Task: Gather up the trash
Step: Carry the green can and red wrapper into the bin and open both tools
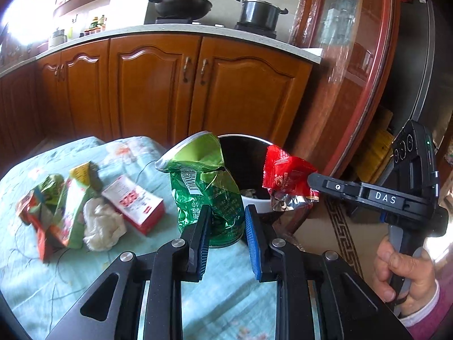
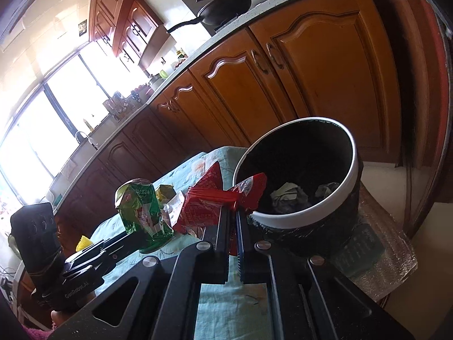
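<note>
My right gripper [image 2: 233, 212] is clamped tight on a red snack wrapper [image 2: 203, 206], pinching it by its crimped edge so the rest hangs free and can drop cleanly. I hold it just short of the bin [image 2: 300, 218], at the near rim, because that open-topped bin, already with scraps at its bottom, is where I judge it must go.

My left gripper [image 1: 226, 226] has its jaws set narrow around the base of a crumpled green bag [image 1: 203, 187]. Whether the blue pads [image 1: 250, 226] actually press it I cannot tell; the bag stands upright between them, just beside the bin on its table side.

Farther from the bin, well apart on the floral cloth [image 1: 42, 277], lie a red-and-white box [image 1: 136, 204], a white tissue wad [image 1: 103, 226] and more crushed packets [image 1: 56, 198], waiting their turn.
</note>
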Tool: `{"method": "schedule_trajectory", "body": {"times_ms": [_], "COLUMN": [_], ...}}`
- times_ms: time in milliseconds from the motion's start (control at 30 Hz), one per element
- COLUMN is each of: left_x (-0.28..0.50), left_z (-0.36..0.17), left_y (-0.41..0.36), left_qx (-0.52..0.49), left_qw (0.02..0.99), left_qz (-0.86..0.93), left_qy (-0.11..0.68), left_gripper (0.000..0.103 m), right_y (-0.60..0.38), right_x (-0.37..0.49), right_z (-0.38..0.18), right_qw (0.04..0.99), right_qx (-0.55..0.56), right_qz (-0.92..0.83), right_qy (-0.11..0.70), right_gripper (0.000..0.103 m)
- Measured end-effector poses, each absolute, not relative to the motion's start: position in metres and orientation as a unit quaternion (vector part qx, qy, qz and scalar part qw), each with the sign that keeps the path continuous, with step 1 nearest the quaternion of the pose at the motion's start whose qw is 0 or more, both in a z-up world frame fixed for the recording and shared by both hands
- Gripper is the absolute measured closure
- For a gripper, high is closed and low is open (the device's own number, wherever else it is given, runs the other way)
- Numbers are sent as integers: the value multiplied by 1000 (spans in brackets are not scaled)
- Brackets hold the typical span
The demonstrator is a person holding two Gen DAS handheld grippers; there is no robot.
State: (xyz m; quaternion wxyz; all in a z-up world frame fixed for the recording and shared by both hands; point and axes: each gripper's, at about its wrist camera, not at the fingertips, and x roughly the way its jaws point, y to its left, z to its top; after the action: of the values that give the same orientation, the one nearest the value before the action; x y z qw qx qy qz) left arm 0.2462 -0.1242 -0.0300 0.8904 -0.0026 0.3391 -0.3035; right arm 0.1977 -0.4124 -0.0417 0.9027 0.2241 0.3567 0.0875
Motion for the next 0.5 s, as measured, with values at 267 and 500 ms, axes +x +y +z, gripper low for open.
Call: {"method": "schedule_trajectory", "body": {"times_ms": [267,500], "left_x": [287,329], "left_z": [-32,-44], "left_y": [-171,-207], "left_qx": [12,20], "left_qw": [880,867], "left_qz": [-331,-345], "left_qy": [342,360], "left_gripper": [81,81], "right_y": [-443,-461], "right_x": [221,240], "right_z": [-37,-44], "right_qw": [910,908], "right_qx": [206,192], "right_qz": [55,38], "right_qy": [357,370], "right_gripper": [99,99]}}
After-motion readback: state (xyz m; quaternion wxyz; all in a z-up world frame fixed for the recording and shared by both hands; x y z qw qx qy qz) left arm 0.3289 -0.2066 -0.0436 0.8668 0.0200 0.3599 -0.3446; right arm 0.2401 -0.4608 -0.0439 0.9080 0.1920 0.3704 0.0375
